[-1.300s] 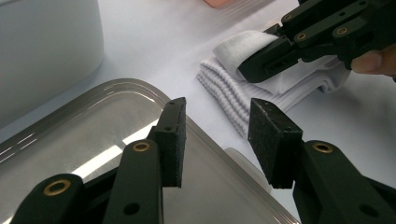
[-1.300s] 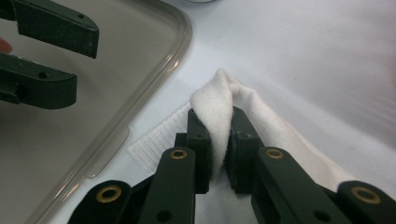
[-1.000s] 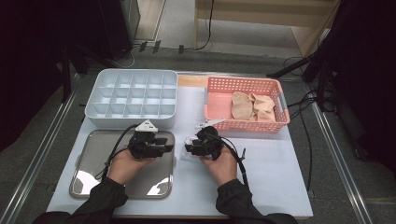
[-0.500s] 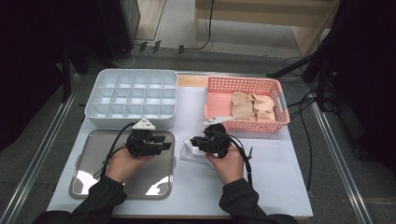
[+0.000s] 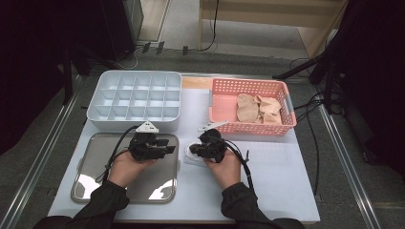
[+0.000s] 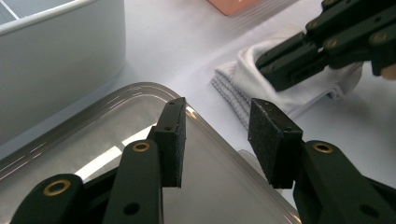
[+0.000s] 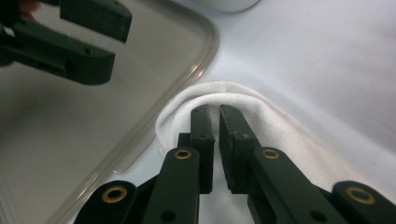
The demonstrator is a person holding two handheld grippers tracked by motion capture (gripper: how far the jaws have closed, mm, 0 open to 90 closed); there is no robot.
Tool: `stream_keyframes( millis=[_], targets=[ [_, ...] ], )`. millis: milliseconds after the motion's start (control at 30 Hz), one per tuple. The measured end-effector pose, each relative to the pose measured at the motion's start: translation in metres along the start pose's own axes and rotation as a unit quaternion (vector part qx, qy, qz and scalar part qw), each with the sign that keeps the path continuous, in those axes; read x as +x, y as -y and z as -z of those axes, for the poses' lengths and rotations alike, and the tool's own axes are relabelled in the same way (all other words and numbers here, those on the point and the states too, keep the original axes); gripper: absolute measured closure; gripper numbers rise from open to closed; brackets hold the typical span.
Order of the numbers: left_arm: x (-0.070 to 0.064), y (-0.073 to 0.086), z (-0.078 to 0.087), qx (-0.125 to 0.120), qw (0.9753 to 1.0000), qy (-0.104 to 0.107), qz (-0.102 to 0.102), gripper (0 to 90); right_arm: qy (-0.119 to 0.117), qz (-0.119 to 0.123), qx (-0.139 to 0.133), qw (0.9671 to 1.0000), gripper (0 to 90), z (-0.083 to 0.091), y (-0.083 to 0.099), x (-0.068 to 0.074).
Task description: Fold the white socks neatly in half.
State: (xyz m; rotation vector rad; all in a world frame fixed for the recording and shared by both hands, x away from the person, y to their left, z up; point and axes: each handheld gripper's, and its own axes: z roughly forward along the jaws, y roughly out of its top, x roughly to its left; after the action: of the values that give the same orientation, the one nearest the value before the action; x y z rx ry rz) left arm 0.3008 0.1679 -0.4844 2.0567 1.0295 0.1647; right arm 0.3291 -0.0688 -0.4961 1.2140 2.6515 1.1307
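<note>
right hand-held gripper (image 7: 214,140) is clamped on white sock (image 7: 261,135) so it can be lifted off worktop (image 5: 286,181) | left hand-held gripper (image 6: 219,140) is held agape over steel tray (image 5: 90,157), ready to assist | sock is lying just beside tray rim | divided box (image 5: 133,98) and pink basket (image 5: 224,102) are set behind

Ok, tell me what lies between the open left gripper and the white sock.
Left gripper view: between the left gripper and the white sock lie the metal tray's rim and bare white tabletop.

right hand-held gripper (image 5: 195,149) | moved left toward metal tray (image 5: 95,188) | now pinching white sock (image 7: 280,135)
</note>
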Motion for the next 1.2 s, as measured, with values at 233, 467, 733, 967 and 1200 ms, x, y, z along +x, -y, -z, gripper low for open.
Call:
stream_keyframes(
  millis=[233,467,733,967,1200],
  targets=[
    [-0.001,-0.002,0.000,-0.003,1.0000,0.000,-0.002,58.3,-0.002,0.013,0.015,0.9998,85.6,-0.008,0.006,0.004],
    [-0.005,-0.006,-0.005,0.001,0.9999,0.003,-0.013,58.1,-0.013,0.001,-0.003,0.9999,82.2,0.008,0.004,0.002],
    [-0.015,-0.015,-0.008,0.003,0.9995,0.015,-0.029,65.4,0.012,-0.001,-0.038,0.9992,78.7,0.040,0.009,-0.009],
    [-0.023,-0.022,-0.015,0.005,0.9989,0.032,-0.034,72.7,0.039,-0.030,-0.055,0.9973,78.6,0.064,0.021,-0.025],
    [-0.030,-0.026,-0.025,0.010,0.9981,0.045,-0.041,74.1,0.055,-0.052,-0.059,0.9954,75.9,0.074,0.032,-0.034]
  ],
)
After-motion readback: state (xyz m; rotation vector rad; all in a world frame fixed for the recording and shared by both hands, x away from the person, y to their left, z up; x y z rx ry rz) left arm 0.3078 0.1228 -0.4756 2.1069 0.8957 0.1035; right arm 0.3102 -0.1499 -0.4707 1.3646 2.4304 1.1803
